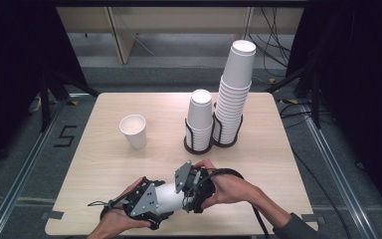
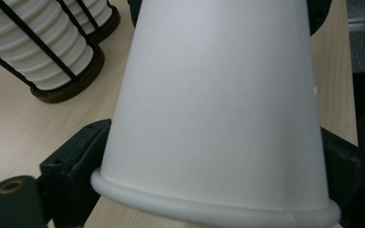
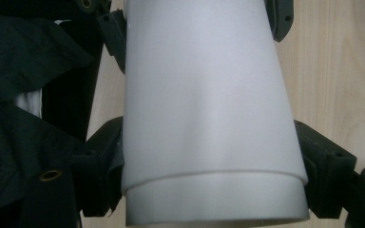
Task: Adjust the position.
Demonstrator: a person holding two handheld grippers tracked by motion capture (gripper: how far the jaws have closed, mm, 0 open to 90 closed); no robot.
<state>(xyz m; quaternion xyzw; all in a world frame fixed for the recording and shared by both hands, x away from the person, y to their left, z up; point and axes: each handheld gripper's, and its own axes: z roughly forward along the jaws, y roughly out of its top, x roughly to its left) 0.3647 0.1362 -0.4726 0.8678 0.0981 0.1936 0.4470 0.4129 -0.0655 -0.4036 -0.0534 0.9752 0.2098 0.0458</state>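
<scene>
Got both grippers on the nested white paper cups, low over the near edge of the light wooden tabletop. Left gripper clamps the rim end, right gripper clamps the base end, probably to pull them apart.

Matt white paper cups, pale wood-grain table, matt black plastic claws, dark wire cup holders.

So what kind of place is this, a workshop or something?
Most likely a lab or test room set up for recording. A small wooden table stands between black curtains, cables trail over the grey floor, and a person works paper cups with a hand-held claw in each hand.
</scene>
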